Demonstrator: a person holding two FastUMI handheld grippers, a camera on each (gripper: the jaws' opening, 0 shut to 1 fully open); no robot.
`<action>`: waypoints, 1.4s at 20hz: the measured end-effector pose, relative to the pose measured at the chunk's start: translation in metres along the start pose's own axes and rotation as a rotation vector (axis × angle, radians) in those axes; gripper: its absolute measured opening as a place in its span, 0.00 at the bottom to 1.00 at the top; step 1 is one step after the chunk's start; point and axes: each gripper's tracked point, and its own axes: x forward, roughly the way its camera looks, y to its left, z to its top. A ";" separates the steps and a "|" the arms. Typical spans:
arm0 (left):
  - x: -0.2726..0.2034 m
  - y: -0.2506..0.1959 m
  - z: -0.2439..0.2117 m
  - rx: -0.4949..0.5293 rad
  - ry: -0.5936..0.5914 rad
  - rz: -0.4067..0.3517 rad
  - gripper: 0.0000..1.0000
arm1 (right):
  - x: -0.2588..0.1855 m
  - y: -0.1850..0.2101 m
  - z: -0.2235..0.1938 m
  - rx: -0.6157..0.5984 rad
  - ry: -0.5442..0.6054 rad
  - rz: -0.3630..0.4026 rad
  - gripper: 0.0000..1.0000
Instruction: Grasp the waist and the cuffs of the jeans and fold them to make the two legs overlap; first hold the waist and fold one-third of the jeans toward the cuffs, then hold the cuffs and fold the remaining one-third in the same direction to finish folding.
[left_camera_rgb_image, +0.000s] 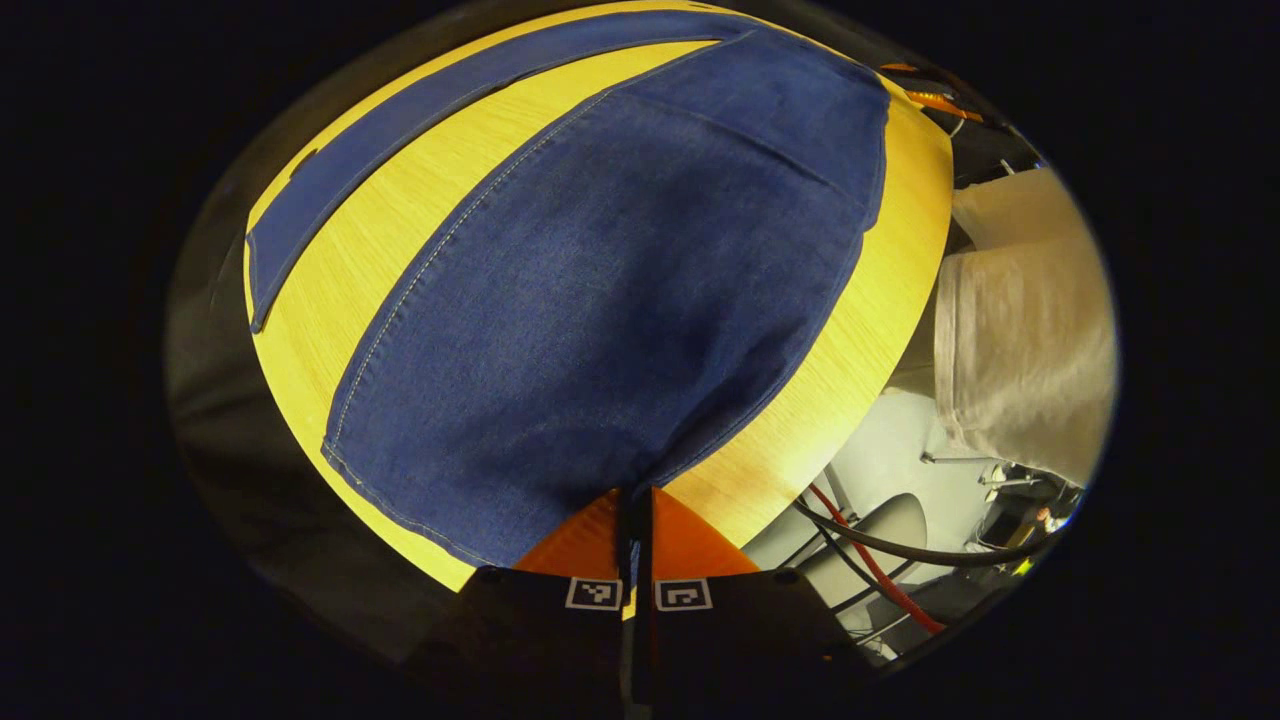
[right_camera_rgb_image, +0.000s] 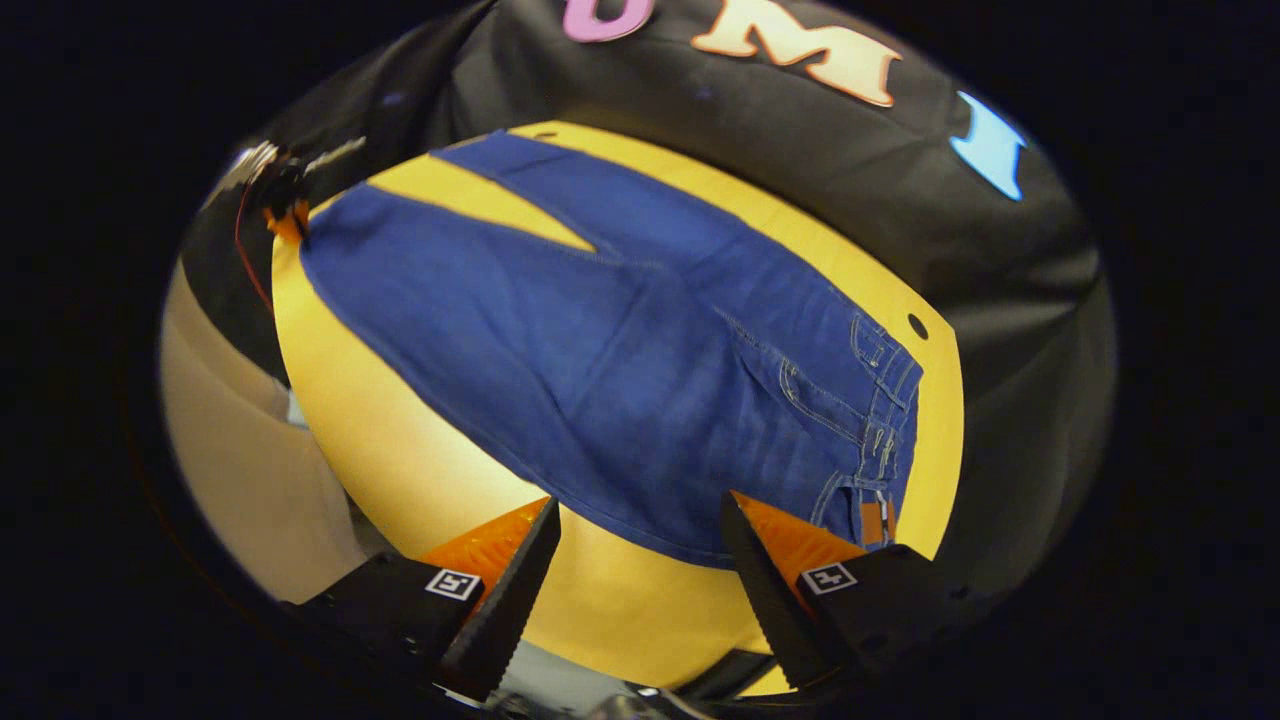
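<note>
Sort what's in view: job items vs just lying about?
Job:
jeans, spread on the table
left gripper, shut on a cuff
right gripper, open near the waist

Lying about:
red and black cables

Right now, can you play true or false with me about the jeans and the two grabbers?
1. The jeans lie on a yellow table. True.
2. The left gripper is wide open. False: its fingers are pinched shut on the jeans' cuff.
3. The right gripper holds the waist. False: its fingers stand open over the near edge of the jeans.
4. The two legs already overlap. False: they spread apart, with table showing between them.
5. The waist points away from the left gripper. True.
</note>
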 end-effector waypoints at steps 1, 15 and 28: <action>0.000 0.001 0.000 -0.006 0.001 0.003 0.00 | 0.006 -0.003 -0.009 -0.037 0.030 0.011 1.00; 0.001 0.001 0.002 -0.031 0.027 -0.017 0.00 | 0.040 0.012 -0.037 -0.086 0.202 0.237 0.80; 0.000 0.002 0.005 -0.049 0.034 -0.054 0.00 | 0.038 0.008 -0.035 -0.003 0.148 0.101 0.08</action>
